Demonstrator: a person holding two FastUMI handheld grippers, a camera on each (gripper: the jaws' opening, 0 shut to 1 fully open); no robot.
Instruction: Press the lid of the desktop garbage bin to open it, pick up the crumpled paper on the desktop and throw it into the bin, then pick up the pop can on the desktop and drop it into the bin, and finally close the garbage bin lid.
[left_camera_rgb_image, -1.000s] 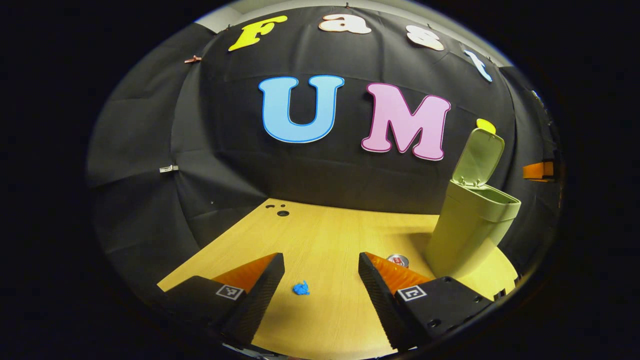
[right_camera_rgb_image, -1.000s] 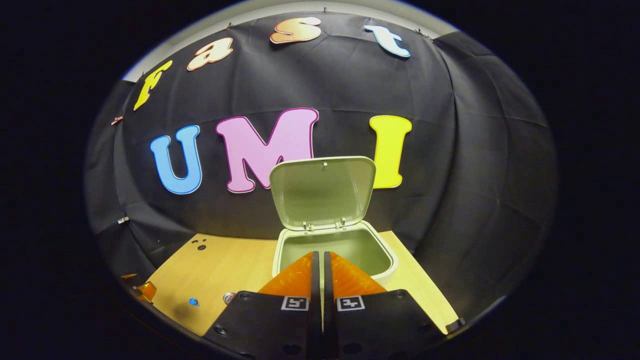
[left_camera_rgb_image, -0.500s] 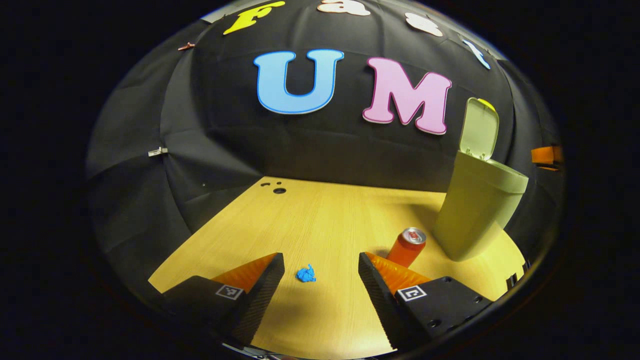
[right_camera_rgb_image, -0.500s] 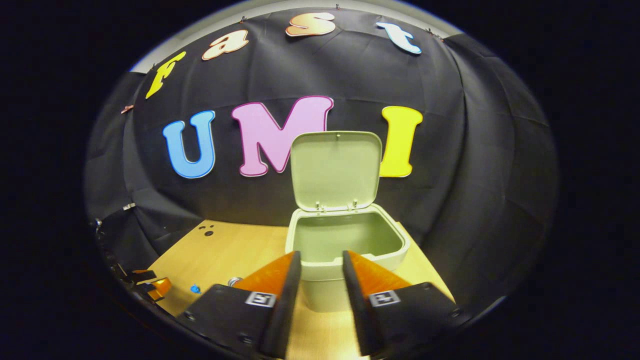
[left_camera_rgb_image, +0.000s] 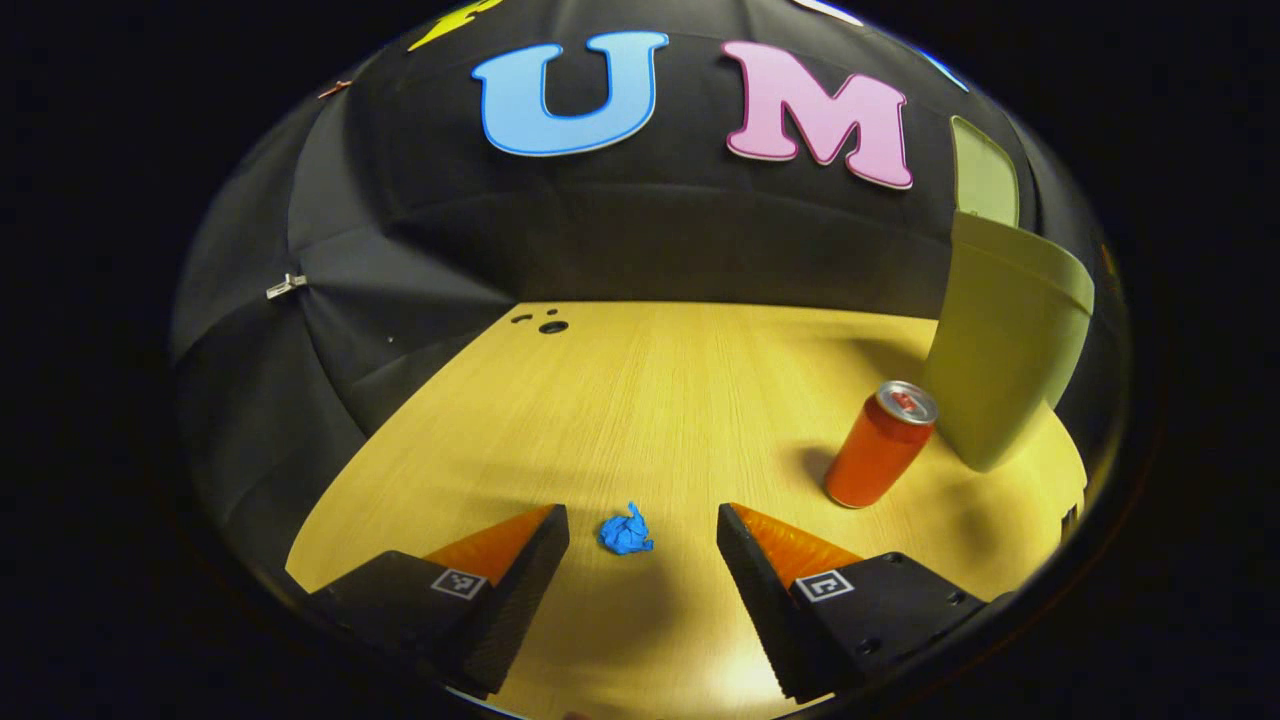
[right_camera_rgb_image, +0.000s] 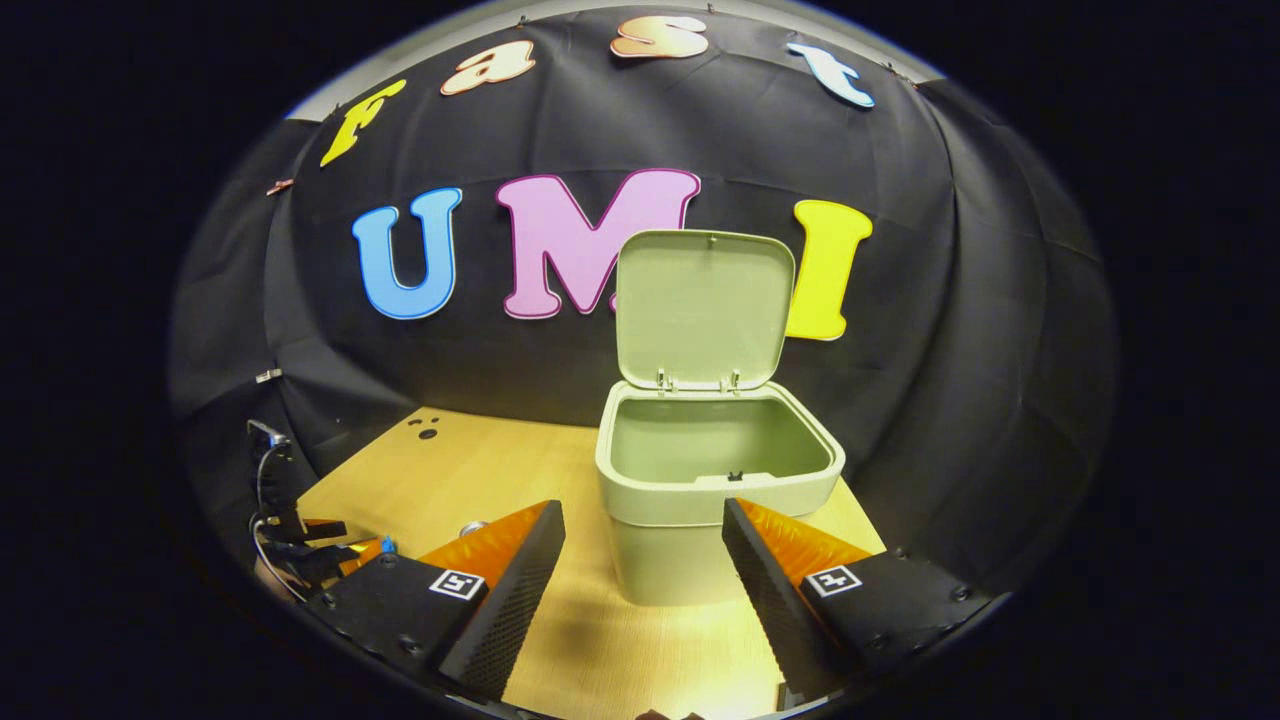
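Left gripper (left_camera_rgb_image: 643, 535) spread wide, low over the desk (left_camera_rgb_image: 640, 400), crumpled paper (left_camera_rgb_image: 626, 531) lying untouched between its fingertips.
We see the pop can (left_camera_rgb_image: 880, 444) upright beside the bin (left_camera_rgb_image: 1005, 350); in the right gripper view, our right gripper (right_camera_rgb_image: 645, 535) also gapes, facing the bin (right_camera_rgb_image: 715, 500), lid (right_camera_rgb_image: 703, 308) raised.

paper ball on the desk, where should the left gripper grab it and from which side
Pinch the blue paper ball across its middle, coming down from above with the open left gripper, whose fingers already line up either side of it. It is a small, low, irregular wad lying flat on the desk, apart from the can, so nothing crowds it.
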